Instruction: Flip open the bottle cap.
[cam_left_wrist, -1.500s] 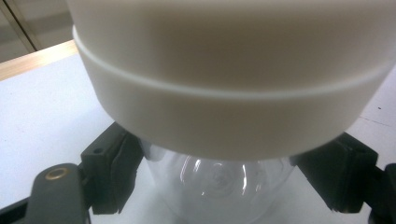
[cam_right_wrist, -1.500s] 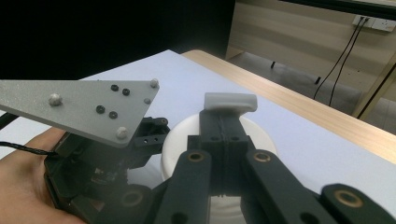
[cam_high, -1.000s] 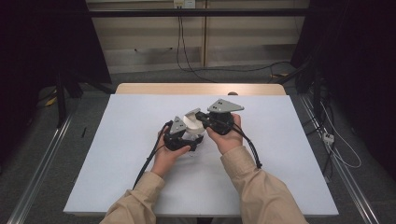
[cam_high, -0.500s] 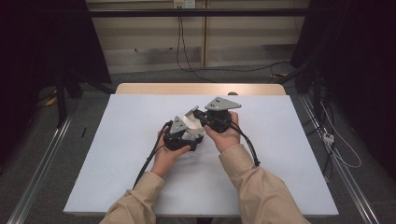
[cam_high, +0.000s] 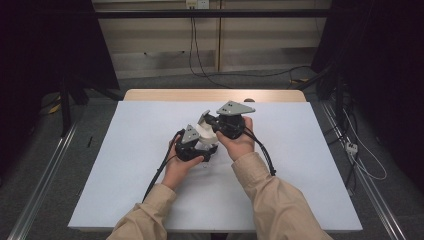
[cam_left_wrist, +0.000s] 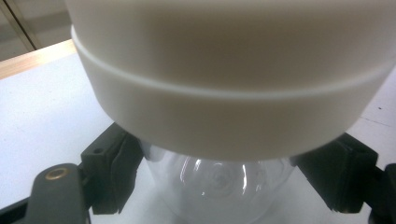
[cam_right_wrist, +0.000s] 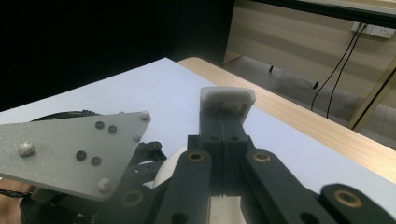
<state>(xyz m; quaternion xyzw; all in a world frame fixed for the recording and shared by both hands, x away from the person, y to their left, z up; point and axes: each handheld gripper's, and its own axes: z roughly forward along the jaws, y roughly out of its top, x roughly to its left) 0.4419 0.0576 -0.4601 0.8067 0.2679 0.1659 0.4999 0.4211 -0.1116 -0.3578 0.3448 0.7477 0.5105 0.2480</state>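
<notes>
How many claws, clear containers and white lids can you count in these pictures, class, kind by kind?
Claws: 2 (left claw, right claw)
Clear container: 1, between the left claw's jaws
White lid: 1, on top of the clear container
Total: 4

High view above the table; both gripper views close in, sharing its white top.
</notes>
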